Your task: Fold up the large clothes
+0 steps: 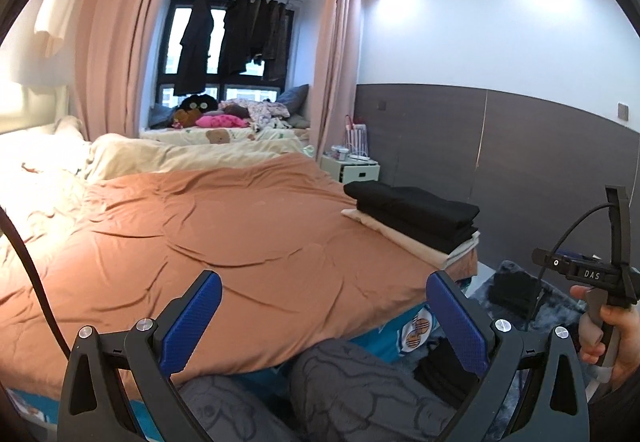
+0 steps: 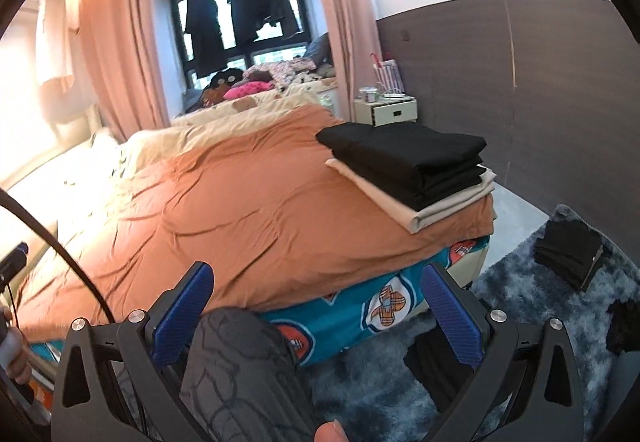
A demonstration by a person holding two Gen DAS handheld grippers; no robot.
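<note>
Ahead of both tongs lies the bed [image 1: 240, 242], with the folded clothes stack [image 2: 408, 166] on its right near corner, the nightstand [image 2: 394, 110] behind it, and the rug [image 2: 520, 306] right of the bed.

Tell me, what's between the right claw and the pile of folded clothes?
Just rumpled orange blanket and the bed's blue patterned side. The right wrist view shows the open right claw low, the folded clothes far on the corner.
</note>
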